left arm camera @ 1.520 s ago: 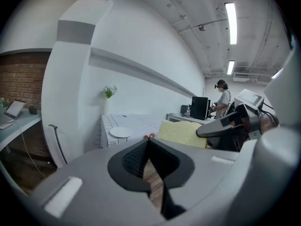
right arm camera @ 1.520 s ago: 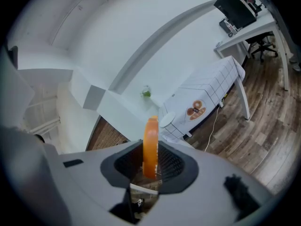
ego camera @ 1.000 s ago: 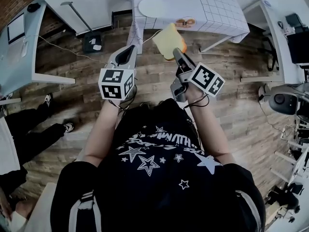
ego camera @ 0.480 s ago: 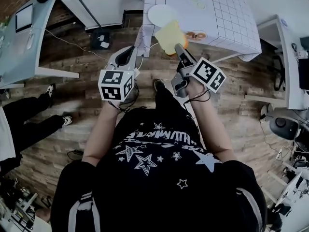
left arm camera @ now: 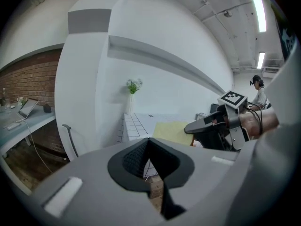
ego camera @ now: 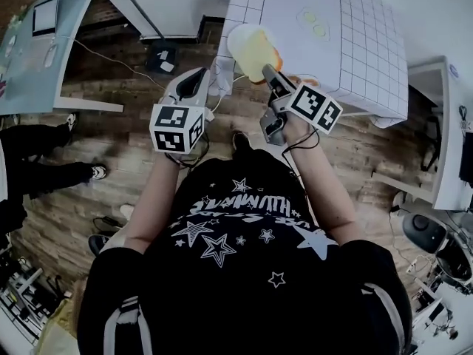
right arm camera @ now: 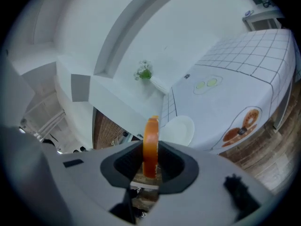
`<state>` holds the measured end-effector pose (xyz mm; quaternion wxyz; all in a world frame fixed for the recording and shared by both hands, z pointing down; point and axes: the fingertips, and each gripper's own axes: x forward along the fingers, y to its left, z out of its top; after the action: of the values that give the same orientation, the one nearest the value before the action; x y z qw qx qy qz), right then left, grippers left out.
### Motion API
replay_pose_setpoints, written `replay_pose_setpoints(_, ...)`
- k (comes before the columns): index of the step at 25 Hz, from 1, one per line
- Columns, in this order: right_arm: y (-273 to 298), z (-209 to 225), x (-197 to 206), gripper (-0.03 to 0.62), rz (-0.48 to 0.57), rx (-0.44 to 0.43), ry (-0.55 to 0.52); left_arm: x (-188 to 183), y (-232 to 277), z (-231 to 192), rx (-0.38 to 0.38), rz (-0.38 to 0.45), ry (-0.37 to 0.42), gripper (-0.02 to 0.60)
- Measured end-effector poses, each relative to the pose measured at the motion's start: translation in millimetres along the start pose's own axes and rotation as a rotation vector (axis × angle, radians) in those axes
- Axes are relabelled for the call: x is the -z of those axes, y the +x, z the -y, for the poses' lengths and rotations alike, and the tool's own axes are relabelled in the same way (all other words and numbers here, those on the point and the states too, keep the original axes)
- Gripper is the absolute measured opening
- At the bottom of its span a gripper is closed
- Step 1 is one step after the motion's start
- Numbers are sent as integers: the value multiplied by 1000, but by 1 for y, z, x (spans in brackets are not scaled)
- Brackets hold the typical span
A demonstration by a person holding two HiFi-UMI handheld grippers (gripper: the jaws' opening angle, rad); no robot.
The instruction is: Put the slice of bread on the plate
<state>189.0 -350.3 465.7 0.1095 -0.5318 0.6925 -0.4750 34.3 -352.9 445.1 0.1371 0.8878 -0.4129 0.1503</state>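
My right gripper (ego camera: pixel 270 71) is shut on the slice of bread (ego camera: pixel 255 52), a pale yellow slice with an orange crust. In the head view the slice hangs over the near side of the white plate (ego camera: pixel 238 34), which sits at the corner of the grid-cloth table (ego camera: pixel 347 28). The right gripper view shows the bread (right arm camera: pixel 151 135) edge-on between the pads, with the plate (right arm camera: pixel 182 131) beyond it. My left gripper (ego camera: pixel 198 74) is beside it on the left, shut and holding nothing. Its own view shows the bread (left arm camera: pixel 171 132) and the right gripper (left arm camera: pixel 207 126) off to the right.
A doughnut-like object (right arm camera: pixel 242 124) lies at the table's near edge, and two pale green discs (ego camera: pixel 314 22) lie further in. A desk with a laptop (ego camera: pixel 44 17) is at far left, with a person's legs (ego camera: pixel 44 176) below. A vase (left arm camera: pixel 131 91) stands at the back.
Both grippers have moved forward toward the table. The bread, earlier over the wooden floor short of the table, now hangs over the plate's near side.
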Motion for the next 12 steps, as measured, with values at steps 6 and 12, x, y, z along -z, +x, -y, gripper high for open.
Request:
replay_pose_setpoints(6, 32, 10, -16, 98, -62, -20, -17, -7, 25, -11, -55, -5, -11, 9)
replay_pose_setpoints(12, 59, 21, -20, 98, -145, -43, -13, -11, 46, -14, -91, -15, -16, 9)
